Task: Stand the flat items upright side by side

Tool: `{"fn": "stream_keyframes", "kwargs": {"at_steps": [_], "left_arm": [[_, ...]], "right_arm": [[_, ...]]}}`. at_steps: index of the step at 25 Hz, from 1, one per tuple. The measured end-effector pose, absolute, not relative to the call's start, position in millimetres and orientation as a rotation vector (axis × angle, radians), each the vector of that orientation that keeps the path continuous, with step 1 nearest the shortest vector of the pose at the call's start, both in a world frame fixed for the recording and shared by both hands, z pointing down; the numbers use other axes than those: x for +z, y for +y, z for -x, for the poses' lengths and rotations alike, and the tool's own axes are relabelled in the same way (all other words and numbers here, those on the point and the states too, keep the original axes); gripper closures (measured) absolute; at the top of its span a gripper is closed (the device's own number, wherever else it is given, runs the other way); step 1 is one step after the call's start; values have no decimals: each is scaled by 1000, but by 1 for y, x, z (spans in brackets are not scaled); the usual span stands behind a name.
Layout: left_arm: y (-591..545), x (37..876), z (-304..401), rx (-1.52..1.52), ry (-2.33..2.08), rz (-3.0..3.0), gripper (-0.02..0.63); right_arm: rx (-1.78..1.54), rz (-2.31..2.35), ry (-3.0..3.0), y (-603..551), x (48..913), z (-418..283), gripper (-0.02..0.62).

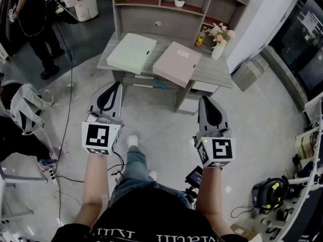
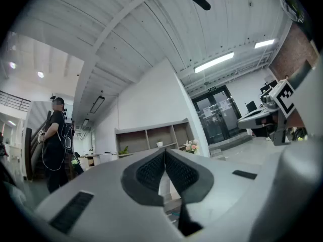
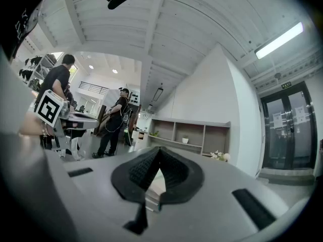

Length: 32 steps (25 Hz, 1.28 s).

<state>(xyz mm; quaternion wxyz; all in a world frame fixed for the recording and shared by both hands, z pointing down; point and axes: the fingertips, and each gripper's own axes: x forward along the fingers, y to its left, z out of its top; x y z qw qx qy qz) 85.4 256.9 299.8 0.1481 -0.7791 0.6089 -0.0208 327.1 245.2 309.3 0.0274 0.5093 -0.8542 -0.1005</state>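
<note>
Two flat boxes lie on the grey desk (image 1: 217, 77) ahead: a pale green box (image 1: 131, 52) on the left and a pink box (image 1: 176, 63) on the right, its near corner jutting over the desk's front edge. My left gripper (image 1: 117, 86) hangs in the air short of the desk, jaws shut and empty. My right gripper (image 1: 206, 102) is level with it on the right, also shut on nothing. In the left gripper view the black pads (image 2: 151, 171) meet at the tips; in the right gripper view the pads (image 3: 174, 172) likewise touch.
A shelf unit (image 1: 166, 4) rises behind the desk with a small potted plant (image 1: 179, 1). A white vase of flowers (image 1: 219, 39) stands at the desk's right end. A person (image 1: 35, 19) stands at the far left. Cables and a power strip (image 1: 50, 173) lie on the floor.
</note>
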Motion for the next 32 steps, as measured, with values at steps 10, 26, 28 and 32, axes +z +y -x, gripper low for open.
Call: {"fn": "stream_keyframes", "kwargs": {"at_steps": [10,26,28,32], "left_arm": [[243,297,-56,-67,1813,2194,594],[151,291,-8,-76,1836,2173,594],[138,291,2,-86,1842,2173,594],[108,296,30,-94,1869,2170,594]], "right_arm": [[-310,-1511,-2707,220,304,-297,580],[8,-1489,-2787,118,305,-253,196],[39,-1474,-2783,102,309,-243,196],[24,-1456,-2728,67,321,-219,196]]}}
